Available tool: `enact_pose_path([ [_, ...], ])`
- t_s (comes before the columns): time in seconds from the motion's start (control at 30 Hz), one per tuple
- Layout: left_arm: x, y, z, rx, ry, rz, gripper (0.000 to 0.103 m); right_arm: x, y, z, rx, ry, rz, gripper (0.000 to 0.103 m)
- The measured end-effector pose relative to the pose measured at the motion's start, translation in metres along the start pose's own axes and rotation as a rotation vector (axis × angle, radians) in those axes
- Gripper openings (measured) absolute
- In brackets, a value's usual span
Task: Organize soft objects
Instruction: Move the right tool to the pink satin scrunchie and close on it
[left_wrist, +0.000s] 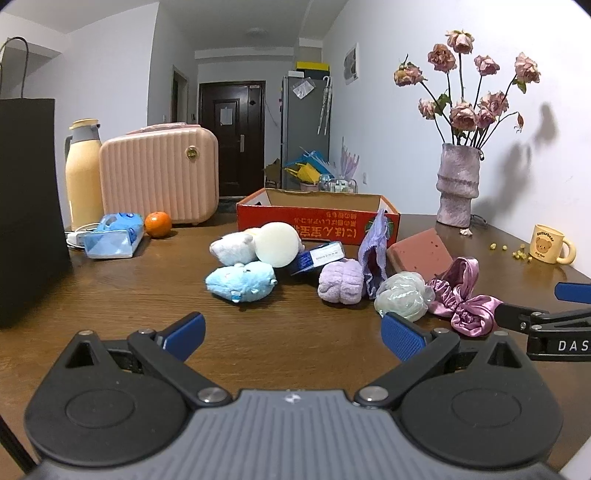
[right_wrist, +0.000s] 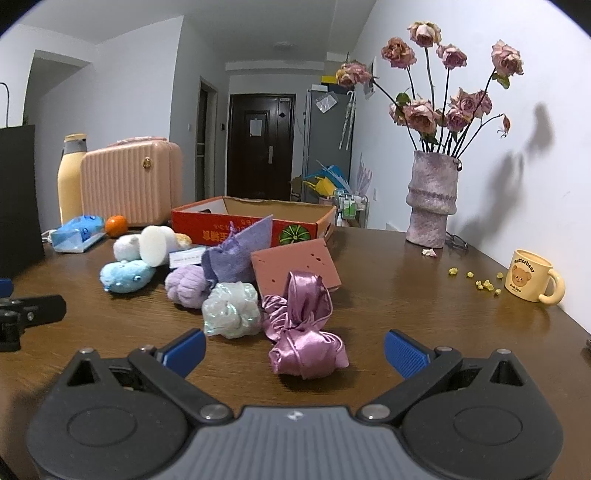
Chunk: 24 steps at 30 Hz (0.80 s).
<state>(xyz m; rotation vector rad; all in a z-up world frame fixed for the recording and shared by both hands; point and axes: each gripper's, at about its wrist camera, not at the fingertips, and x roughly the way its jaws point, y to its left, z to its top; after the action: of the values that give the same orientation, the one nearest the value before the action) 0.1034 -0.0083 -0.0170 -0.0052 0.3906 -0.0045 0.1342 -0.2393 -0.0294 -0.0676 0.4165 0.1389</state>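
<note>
Just ahead of right gripper (right_wrist: 294, 349): scrunchie (right_wrist: 303, 332)

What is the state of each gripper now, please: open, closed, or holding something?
Left gripper: open, fingers wide apart, holding nothing.
Right gripper: open, holding nothing; the pink satin scrunchie lies on the table between its fingers.

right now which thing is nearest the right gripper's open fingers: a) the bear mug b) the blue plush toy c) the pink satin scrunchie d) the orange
c: in the right wrist view the pink satin scrunchie lies on the table just ahead of the right gripper, in line with the gap of its open jaws, while the blue plush toy, the orange and the bear mug sit farther off.
</note>
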Motion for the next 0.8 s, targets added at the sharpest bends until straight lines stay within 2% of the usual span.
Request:
enact_pose_path([
  [0.6, 0.053, -0.017, 0.012, 0.019, 0.057, -0.008, 0.103, 0.070, -0.008, 0.017, -0.110, 0.076, 0.012, 0.103],
  [0.8, 0.068, -0.021, 0.014, 0.016, 0.078, -0.010, 0.103, 0.098, -0.010, 0.022, -0.121, 0.137, 0.035, 0.103],
])
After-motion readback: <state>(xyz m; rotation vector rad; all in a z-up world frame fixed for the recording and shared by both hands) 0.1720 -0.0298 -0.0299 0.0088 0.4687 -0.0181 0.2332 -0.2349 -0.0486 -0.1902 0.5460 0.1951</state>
